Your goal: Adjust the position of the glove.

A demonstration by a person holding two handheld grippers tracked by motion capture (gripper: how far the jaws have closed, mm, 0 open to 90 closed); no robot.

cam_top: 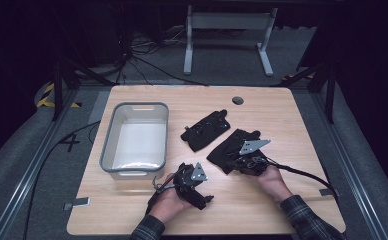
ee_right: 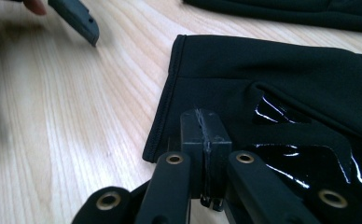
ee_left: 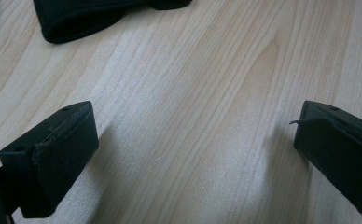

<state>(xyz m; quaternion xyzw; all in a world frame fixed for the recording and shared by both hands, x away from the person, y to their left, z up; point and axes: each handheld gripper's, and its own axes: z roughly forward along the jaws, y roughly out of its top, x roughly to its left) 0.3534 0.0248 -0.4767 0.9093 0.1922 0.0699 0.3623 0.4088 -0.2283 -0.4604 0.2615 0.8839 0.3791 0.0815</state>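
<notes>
Right gripper (ee_right: pixel 206 128): jaws clenched pad against pad, nothing visibly between them, tips over cuff edge of near glove (ee_right: pixel 281 88); contact with fabric cannot be told. Left gripper (ee_left: pixel 195 140): jaws released, wide apart, bare table (ee_left: pixel 184 84) between them. Near glove lies right of table centre, just beside far glove (cam_top: pixel 206 129). Grey bin (cam_top: pixel 134 140) stands left, well apart from both gloves.

Tub (cam_top: pixel 134 140) at table (cam_top: pixel 282 200) left, two gloves right of it, near glove (cam_top: pixel 230 146) before far glove (cam_top: pixel 207 130)
</notes>
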